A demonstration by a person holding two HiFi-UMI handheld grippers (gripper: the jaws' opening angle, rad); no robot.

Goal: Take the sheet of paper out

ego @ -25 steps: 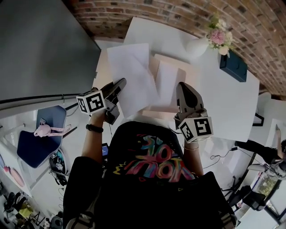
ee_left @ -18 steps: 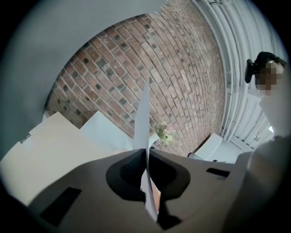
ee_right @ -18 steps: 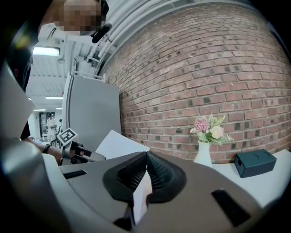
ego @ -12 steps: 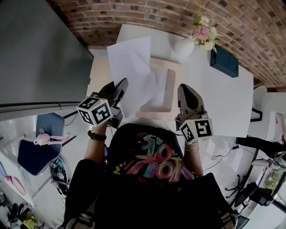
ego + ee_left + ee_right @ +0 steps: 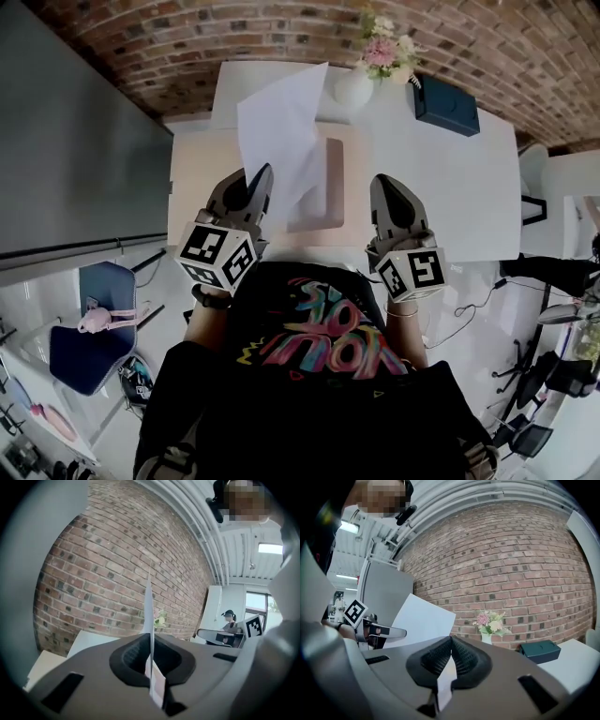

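Note:
My left gripper [image 5: 260, 175] is shut on the lower edge of a white sheet of paper [image 5: 279, 122], which stands up in the air above the table. In the left gripper view the sheet [image 5: 149, 606] runs edge-on between the pads of the left gripper [image 5: 151, 654]. The right gripper view shows the same sheet [image 5: 419, 620] broadside at the left. A tan folder [image 5: 330, 192] lies flat on the table beneath the sheet. My right gripper [image 5: 390, 183] hovers over the folder's right side; in its own view this gripper [image 5: 451, 641] has its tips touching and nothing visibly pinched.
A white vase of flowers [image 5: 361, 80] and a dark teal box [image 5: 445, 105] stand at the back of the white table [image 5: 459, 197], against the brick wall. A grey panel [image 5: 75, 141] rises at the left, and a blue chair [image 5: 80, 342] sits below it.
The left gripper has risen and rolled, carrying the sheet up off the folder until it stands upright. The right gripper has shifted slightly and stays shut.

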